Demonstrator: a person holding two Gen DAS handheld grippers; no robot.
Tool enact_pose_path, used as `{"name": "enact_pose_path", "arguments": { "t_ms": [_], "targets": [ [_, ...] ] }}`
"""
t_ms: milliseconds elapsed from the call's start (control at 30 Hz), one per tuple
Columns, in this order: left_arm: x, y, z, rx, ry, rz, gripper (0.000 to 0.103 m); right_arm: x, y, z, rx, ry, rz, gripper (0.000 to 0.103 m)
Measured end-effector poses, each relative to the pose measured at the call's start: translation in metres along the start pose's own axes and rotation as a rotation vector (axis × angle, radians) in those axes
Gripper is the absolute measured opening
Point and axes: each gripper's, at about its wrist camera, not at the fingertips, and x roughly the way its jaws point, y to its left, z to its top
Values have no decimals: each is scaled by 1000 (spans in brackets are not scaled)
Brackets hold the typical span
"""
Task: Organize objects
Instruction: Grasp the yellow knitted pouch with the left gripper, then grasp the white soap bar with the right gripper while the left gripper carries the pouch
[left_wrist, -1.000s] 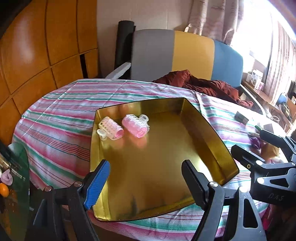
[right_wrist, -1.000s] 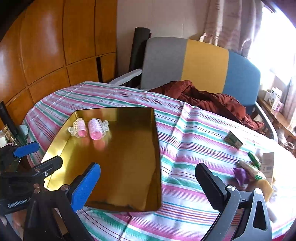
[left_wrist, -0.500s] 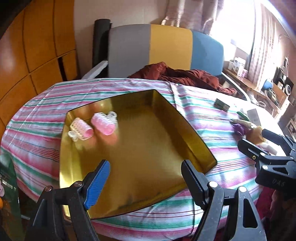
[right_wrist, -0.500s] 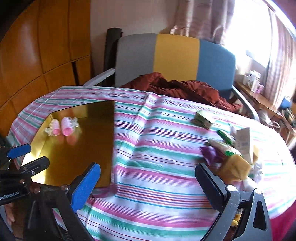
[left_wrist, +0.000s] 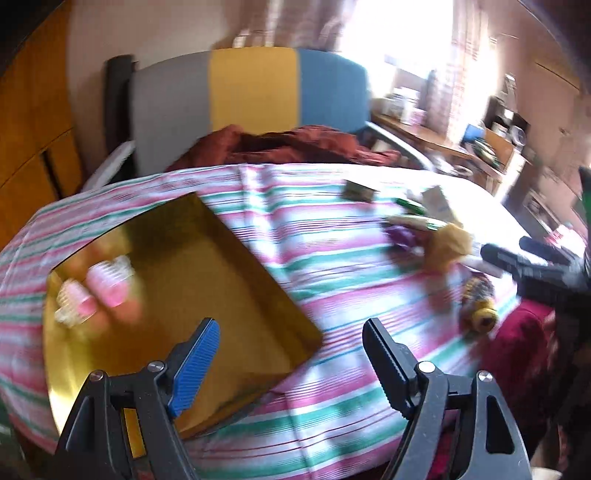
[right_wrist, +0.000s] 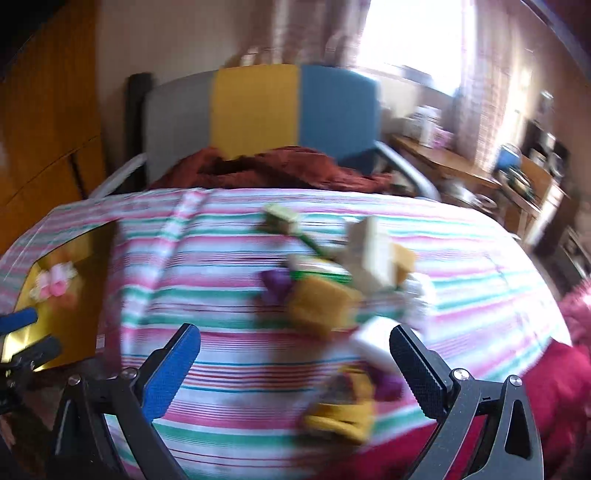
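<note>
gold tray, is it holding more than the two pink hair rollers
No, the shiny gold rectangular tray holds only the two pink plastic hair rollers near its far left corner.

Two pink hair rollers (left_wrist: 94, 291) lying side by side in gold tray (left_wrist: 236, 295), near tray's far-left corner. Tray at tabletop's left edge. Blurred clutter pile (right_wrist: 343, 280) toward tabletop's right: yellow sponge (right_wrist: 321, 306), purple item (right_wrist: 275, 284), pale box (right_wrist: 373, 247).

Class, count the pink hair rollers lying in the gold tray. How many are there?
2. Both lie side by side in the gold tray's far left corner: one roller left, the other roller right. None seems hidden.
</note>
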Motion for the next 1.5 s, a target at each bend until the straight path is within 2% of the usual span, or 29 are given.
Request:
{"name": "enact_pose_path", "arguments": {
  "t_ms": [200, 367, 467, 700, 967, 1000, 1033, 1067, 1167, 1367, 1500],
  "targets": [
    [22, -49, 5, 107, 67, -151, 80, -13, -93, -2, 201, 23, -119, 103],
    [47, -94, 7, 174, 144, -239, 73, -22, -138, -12, 286, 41, -180, 103],
    [56, -126, 9, 258, 146, -280, 73, -25, -148, -18, 295, 50, -195, 103],
    [84, -176, 19, 326, 191, -369, 75, -18, -156, -22, 294, 62, -182, 103],
    [134, -218, 23, 358, 266, -392, 75, -5, -157, -21, 268, 89, -158, 103],
    [139, -219, 22, 352, 276, -397, 74, -3, -157, -20, 267, 96, -154, 103],
    [148, -219, 21, 337, 300, -410, 68, -1, -157, -20, 266, 102, -150, 103],
    [153, -216, 19, 311, 326, -444, 53, 0, -157, -19, 265, 107, -147, 103],
    [149, -205, 14, 291, 313, -482, 45, 7, -153, -17, 256, 129, -107, 103],
    [128, -164, 3, 269, 275, -451, 44, 33, -129, -8, 224, 206, -9, 103],
    [116, -134, -4, 226, 248, -410, 44, 53, -117, 1, 205, 270, 15, 103]
  ]
}}
